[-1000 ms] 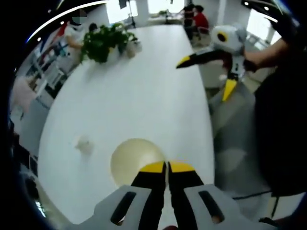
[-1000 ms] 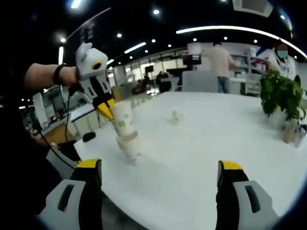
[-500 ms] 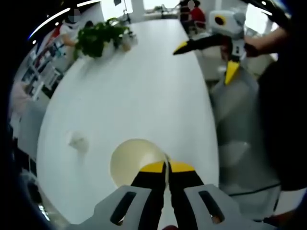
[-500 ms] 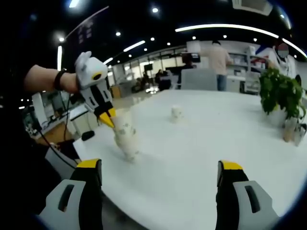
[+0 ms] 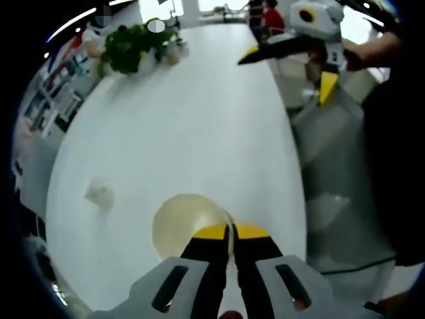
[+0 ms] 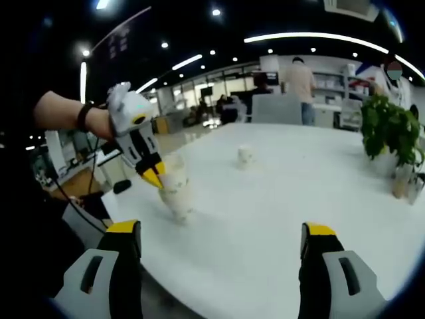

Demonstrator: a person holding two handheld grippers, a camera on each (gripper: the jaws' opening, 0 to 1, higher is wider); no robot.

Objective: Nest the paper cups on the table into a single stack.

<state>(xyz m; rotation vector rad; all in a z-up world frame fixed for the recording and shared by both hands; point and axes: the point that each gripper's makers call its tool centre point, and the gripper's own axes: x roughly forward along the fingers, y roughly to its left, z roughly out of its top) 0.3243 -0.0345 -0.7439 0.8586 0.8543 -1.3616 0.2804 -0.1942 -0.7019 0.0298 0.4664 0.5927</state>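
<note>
- Pinching the rim of the cup stack [image 5: 189,226], the left gripper [image 5: 231,234] has its yellow-tipped jaws pressed together on the cup wall — the stack stands near the table [image 5: 186,126] edge.
- The right gripper [image 6: 219,242] hangs over the table with its jaws spread wide, gripping nothing.
- Farther along the white tabletop stands a single small cup [image 6: 245,156], well apart from the stack.
- A potted plant [image 6: 392,136] sits at the far side.
</note>
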